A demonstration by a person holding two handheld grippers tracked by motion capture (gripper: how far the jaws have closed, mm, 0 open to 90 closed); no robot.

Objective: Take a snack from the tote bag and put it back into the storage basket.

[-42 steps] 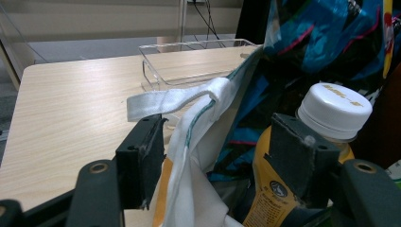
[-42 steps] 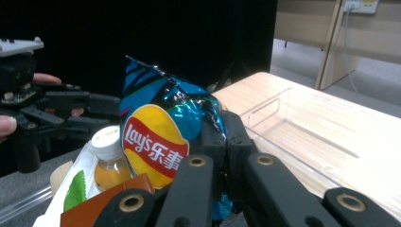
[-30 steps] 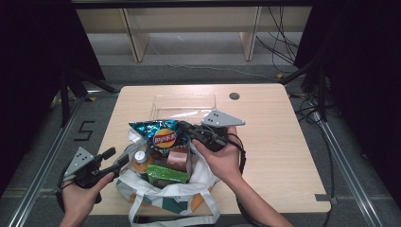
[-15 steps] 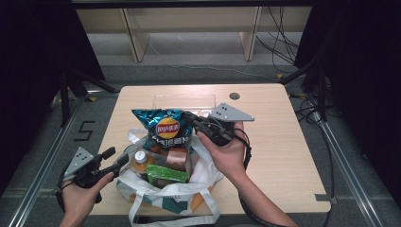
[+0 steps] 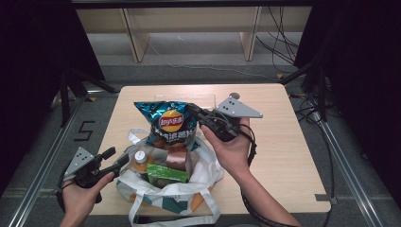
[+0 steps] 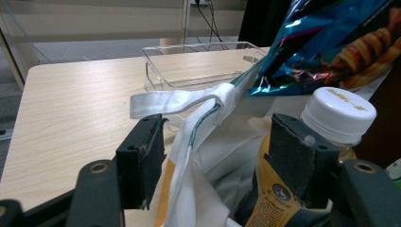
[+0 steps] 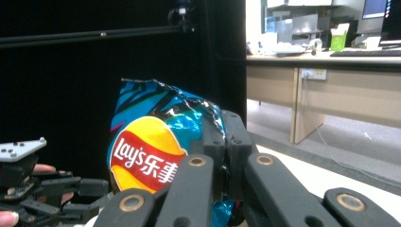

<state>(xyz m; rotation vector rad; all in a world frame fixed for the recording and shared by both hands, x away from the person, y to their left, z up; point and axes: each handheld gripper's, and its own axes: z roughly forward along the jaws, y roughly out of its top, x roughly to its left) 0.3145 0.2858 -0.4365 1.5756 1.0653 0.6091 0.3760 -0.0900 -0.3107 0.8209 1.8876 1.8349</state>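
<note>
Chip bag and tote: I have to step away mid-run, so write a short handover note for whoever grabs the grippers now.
Right gripper: shut on the chip bag, held in the air above the tote bag.
Left gripper: jaws open around the tote's rim fabric and strap, not pressing; a yellow bottle sits beside one jaw.
In the tote: the bottle, a green box, a brown packet.
A clear tray sits bare on the table beyond the tote.
Done: chip bag lifted out.
Left: probably set the chips down, perhaps in the tray, then unpack the rest.
</note>
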